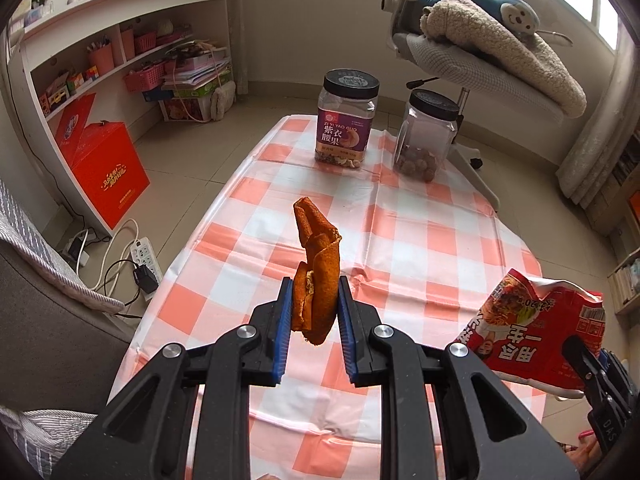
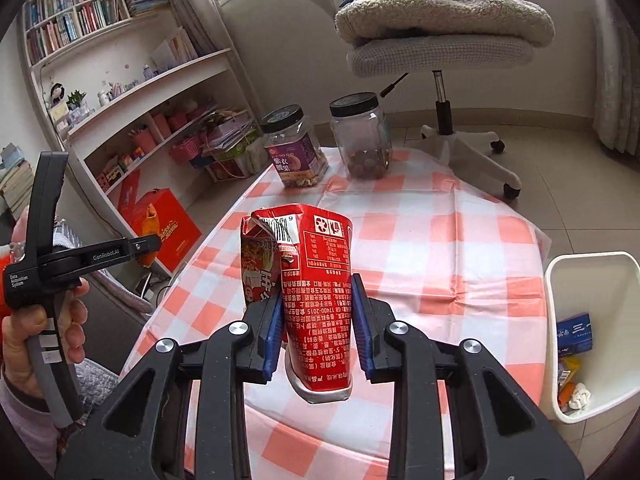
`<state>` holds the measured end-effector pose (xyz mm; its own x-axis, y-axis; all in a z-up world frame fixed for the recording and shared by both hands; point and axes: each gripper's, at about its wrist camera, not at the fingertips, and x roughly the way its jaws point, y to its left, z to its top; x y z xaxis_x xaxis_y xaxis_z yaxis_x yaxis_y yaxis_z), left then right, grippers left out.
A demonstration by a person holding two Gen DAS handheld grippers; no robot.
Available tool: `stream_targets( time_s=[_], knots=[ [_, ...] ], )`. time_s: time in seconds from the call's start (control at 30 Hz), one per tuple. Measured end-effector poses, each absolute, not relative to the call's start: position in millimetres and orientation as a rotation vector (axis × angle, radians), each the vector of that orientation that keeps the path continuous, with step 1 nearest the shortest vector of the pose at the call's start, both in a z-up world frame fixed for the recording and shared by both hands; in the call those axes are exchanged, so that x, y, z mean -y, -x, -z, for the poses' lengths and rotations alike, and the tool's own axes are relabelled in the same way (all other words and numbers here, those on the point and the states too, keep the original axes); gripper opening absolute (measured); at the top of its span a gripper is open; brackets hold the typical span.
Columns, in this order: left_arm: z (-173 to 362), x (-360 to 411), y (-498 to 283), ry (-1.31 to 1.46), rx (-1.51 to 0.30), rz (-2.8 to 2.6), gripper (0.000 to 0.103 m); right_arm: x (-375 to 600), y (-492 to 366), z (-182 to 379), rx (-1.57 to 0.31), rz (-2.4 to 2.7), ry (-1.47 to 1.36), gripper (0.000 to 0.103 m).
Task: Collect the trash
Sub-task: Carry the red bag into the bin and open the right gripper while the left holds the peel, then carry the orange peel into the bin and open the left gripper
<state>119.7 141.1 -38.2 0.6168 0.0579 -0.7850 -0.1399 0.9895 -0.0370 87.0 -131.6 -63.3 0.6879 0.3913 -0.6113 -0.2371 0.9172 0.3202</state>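
The left gripper (image 1: 314, 300) points steeply down and forward, its blue pads (image 1: 285, 312) pinched nearly together on something held upright. The right gripper (image 2: 316, 304) tilts down less steeply, jaws clamped partway on a wider load. A bare hand (image 2: 48, 332) wraps the left gripper's grey handle.

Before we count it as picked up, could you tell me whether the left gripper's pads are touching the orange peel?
Touching. The left wrist view shows both blue pads of the left gripper pressed against the orange peel, held clear above the checked tablecloth.
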Motion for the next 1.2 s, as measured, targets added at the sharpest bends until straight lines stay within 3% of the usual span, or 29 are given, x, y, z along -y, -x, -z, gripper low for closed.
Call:
stream_targets(
  time_s=[0.37,0.67,0.7,0.8,0.83,0.93,1.2],
  knots=[
    [37.7,-69.3,-138.0,0.050,-0.895,-0.015,0.022,254.8,-64.0,33.2,-0.660,-0.071,-0.160,0.029],
    [42.6,-2.6,-150.6,0.018,-0.897,0.070,0.022,338.4,-55.4,53.7,-0.684,0.237,-0.154,0.033],
    [42.6,5.1,-151.0,0.022,-0.896,0.090,0.022,344.4,-52.6,54.6,-0.683,0.264,-0.157,0.036],
    [39.0,31.4,-150.3,0.034,-0.886,0.166,0.022,360.0,-39.6,43.6,-0.614,0.334,-0.175,0.076],
    [37.2,41.7,-149.9,0.042,-0.883,0.198,0.022,366.0,-34.3,37.3,-0.580,0.359,-0.182,0.085],
    [32.9,77.6,-146.5,0.061,-0.871,0.294,0.022,386.0,-17.3,21.1,-0.489,0.450,-0.207,0.093],
    [31.4,185.0,-139.5,0.048,-0.892,0.484,0.022,436.9,13.3,6.4,-0.392,0.547,-0.376,0.096]
  ],
)
